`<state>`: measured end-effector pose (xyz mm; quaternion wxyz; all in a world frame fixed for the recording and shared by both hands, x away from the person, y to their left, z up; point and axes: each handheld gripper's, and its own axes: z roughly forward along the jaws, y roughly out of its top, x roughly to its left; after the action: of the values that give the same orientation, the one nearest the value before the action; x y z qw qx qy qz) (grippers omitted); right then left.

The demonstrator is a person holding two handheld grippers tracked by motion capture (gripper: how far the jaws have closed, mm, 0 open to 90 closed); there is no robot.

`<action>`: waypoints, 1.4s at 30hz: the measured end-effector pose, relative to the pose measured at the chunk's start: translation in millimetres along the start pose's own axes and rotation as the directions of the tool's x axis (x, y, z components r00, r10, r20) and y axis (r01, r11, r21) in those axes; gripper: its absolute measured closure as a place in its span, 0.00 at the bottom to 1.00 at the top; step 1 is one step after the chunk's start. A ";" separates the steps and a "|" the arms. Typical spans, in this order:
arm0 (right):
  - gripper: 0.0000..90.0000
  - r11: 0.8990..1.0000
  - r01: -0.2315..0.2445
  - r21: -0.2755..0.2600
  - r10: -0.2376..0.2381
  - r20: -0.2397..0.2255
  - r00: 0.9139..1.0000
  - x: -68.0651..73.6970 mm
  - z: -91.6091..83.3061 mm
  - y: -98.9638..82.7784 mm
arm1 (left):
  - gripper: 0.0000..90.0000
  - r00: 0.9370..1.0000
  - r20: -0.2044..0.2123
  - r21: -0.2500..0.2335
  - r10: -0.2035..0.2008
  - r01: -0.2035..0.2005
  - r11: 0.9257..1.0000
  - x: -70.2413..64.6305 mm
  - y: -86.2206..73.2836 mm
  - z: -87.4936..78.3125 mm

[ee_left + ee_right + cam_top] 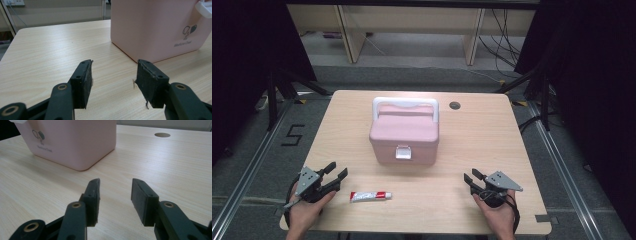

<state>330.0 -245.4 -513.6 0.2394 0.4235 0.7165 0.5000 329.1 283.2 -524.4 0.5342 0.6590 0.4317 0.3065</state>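
You are holding the left gripper (336, 174) wide open and empty beside the small red-and-white tube (371, 196), right gripper (472, 179) gaping empty, both lying nearer you than the pink plastic box (404, 135) on the wooden table (492, 130).

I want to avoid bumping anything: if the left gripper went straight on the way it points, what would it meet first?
Probably the pink box; the left gripper is open, with bare table between.

Left gripper (113, 75) jaws apart, pink box (155, 27) ahead.
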 end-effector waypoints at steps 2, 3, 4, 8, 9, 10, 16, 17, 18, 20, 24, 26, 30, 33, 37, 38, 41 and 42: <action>0.66 1.000 0.008 -0.005 -0.008 0.002 1.000 -0.8 0.7 -0.3 | 0.51 1.000 0.000 0.003 0.002 -0.002 1.000 -0.2 0.1 0.1; 0.66 1.000 0.000 -0.006 0.000 -0.001 1.000 -0.7 0.4 -0.2 | 0.51 1.000 -0.001 -0.001 0.000 0.000 1.000 -0.2 -0.1 0.7; 0.65 1.000 0.011 -0.008 -0.011 0.013 1.000 -1.5 0.1 -0.2 | 0.51 1.000 0.000 -0.002 -0.001 0.001 1.000 0.0 0.0 0.9; 0.64 1.000 0.007 -0.004 -0.007 0.007 1.000 -2.4 0.6 0.2 | 0.50 1.000 0.003 -0.008 -0.017 0.017 1.000 0.6 -0.3 0.5; 0.64 1.000 -0.002 0.004 0.002 0.007 1.000 -1.7 -0.1 0.8 | 0.50 1.000 0.005 -0.006 -0.018 0.018 1.000 0.5 -0.4 0.2; 0.64 1.000 -0.002 0.004 0.002 0.007 1.000 -1.7 -0.1 0.8 | 0.50 1.000 0.004 0.004 -0.016 0.016 1.000 0.1 0.0 -1.0; 0.67 1.000 0.020 -0.003 -0.020 -0.005 1.000 0.9 0.2 5.5 | 0.51 0.999 0.041 -0.013 -0.005 0.005 1.000 -3.1 8.3 -4.5; 0.67 1.000 0.025 0.007 -0.025 -0.010 1.000 1.0 -1.0 7.0 | 0.51 0.999 0.051 -0.011 -0.002 0.003 1.000 -3.6 10.3 -5.9; 0.68 1.000 0.017 0.008 -0.017 -0.005 1.000 2.9 -1.5 8.3 | 0.52 0.998 0.059 -0.006 0.003 -0.003 1.000 -3.7 11.5 -7.0; 0.68 1.000 0.027 0.002 -0.027 -0.004 1.000 2.8 -0.6 8.2 | 0.52 0.997 0.072 -0.005 0.012 -0.011 1.000 -4.5 13.5 -9.8; 0.69 0.999 0.041 0.015 -0.041 -0.008 0.999 4.2 0.8 8.9 | 0.52 0.996 0.085 0.006 0.010 -0.011 1.000 -3.8 14.7 -13.2; 0.69 0.999 0.043 0.014 -0.043 -0.010 0.999 4.2 2.1 9.1 | 0.52 0.996 0.085 0.023 0.007 -0.009 1.000 -3.7 14.0 -13.6; 0.69 0.999 0.039 0.010 -0.039 -0.014 0.999 4.3 1.7 10.2 | 0.52 0.993 0.113 0.036 0.016 -0.020 0.999 -6.1 15.0 -12.1; 0.70 0.999 0.023 0.036 -0.023 -0.014 1.000 6.0 0.8 12.3 | 0.53 0.992 0.125 0.047 0.027 -0.034 0.998 -8.6 18.5 -13.2; 0.73 0.997 0.061 0.040 -0.060 -0.027 0.998 4.5 1.6 14.7 | 0.58 0.978 0.206 0.082 0.040 -0.058 0.995 -13.1 22.9 -15.0; 0.74 0.997 0.025 0.067 -0.023 -0.035 0.999 7.2 -0.1 15.1 | 0.58 0.971 0.230 0.096 0.057 -0.081 0.992 -14.8 24.2 -15.6; 0.76 0.996 0.048 0.075 -0.044 -0.058 0.997 5.2 2.2 18.7 | 0.59 0.949 0.297 0.140 0.105 -0.152 0.978 -20.6 28.9 -15.8; 0.77 0.994 0.048 0.095 -0.043 -0.047 0.998 5.3 0.8 20.2 | 0.58 0.943 0.314 0.147 0.111 -0.164 0.975 -22.3 30.7 -15.4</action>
<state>335.3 -237.7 -494.8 0.2140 0.4066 0.7544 0.4688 313.4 268.3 -489.6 0.5129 0.7703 0.3220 0.1997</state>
